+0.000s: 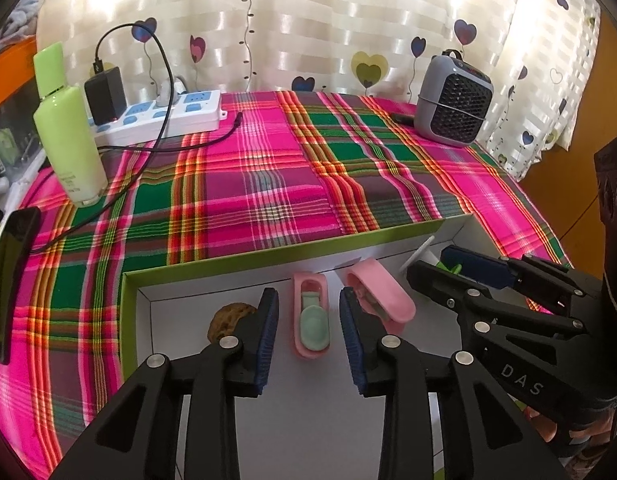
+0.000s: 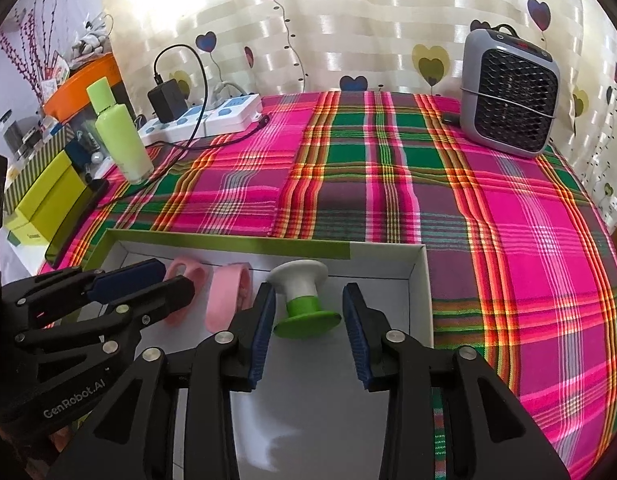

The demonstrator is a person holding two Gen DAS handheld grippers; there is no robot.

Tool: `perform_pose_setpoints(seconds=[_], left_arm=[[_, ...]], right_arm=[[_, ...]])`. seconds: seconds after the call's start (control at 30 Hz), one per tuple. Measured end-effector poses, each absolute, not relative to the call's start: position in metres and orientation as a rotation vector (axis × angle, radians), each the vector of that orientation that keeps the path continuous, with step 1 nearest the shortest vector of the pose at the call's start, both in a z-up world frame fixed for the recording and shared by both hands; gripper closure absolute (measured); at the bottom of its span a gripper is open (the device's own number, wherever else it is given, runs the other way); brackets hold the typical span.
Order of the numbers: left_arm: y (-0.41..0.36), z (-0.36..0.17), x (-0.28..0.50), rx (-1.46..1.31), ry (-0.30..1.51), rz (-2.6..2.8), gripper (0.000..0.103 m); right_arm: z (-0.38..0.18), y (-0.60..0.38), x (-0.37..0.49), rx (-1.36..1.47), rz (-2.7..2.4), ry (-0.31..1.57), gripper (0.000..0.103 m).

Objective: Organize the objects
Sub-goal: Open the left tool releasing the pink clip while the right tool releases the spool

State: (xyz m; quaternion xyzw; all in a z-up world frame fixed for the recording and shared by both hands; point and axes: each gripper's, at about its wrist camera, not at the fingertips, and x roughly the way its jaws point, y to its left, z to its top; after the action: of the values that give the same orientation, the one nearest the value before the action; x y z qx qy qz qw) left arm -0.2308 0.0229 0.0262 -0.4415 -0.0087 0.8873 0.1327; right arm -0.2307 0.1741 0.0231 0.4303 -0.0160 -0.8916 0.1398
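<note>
Your left gripper (image 1: 308,332) fills the bottom of its own view, its blue pads spread apart with the pink oblong plastic case holding a mint-green insert (image 1: 311,322) lying flat between them on the floor of the white cardboard box with the green rim (image 1: 244,258). Neither pad touches the case, so it rests free. Just to its right lies a second pink oblong plastic piece (image 1: 378,298), tipped on its edge, and to the left a brown, rough, round thing (image 1: 224,320) sits half hidden behind the left finger; what it is you cannot tell.

Your right gripper (image 2: 308,318) is also parted, with the white-and-green plastic spool (image 2: 304,300) lying on its side between the pads, close to the left one but apparently clear of both. It sits near the box's back right corner.

Both pieces look to be already in the box, so the step in hand seems to be letting go cleanly. Spread each pair of pads a little wider before you lift, then draw straight back along the fingers so no pad drags its piece. Mind the spool most: it can roll on its flanges if nudged. Keep your two tools apart as you withdraw, since they sit near each other over the box.
</note>
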Motion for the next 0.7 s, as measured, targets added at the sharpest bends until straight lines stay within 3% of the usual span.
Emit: perform_pose_setpoints(seconds=[0.7], left_arm=[[0.021,0.043,-0.200,-1.224,-0.023,2.621,0.063]], right_arm=[[0.035,0.185,-0.206,1.197,-2.621,-0.097,0.059]])
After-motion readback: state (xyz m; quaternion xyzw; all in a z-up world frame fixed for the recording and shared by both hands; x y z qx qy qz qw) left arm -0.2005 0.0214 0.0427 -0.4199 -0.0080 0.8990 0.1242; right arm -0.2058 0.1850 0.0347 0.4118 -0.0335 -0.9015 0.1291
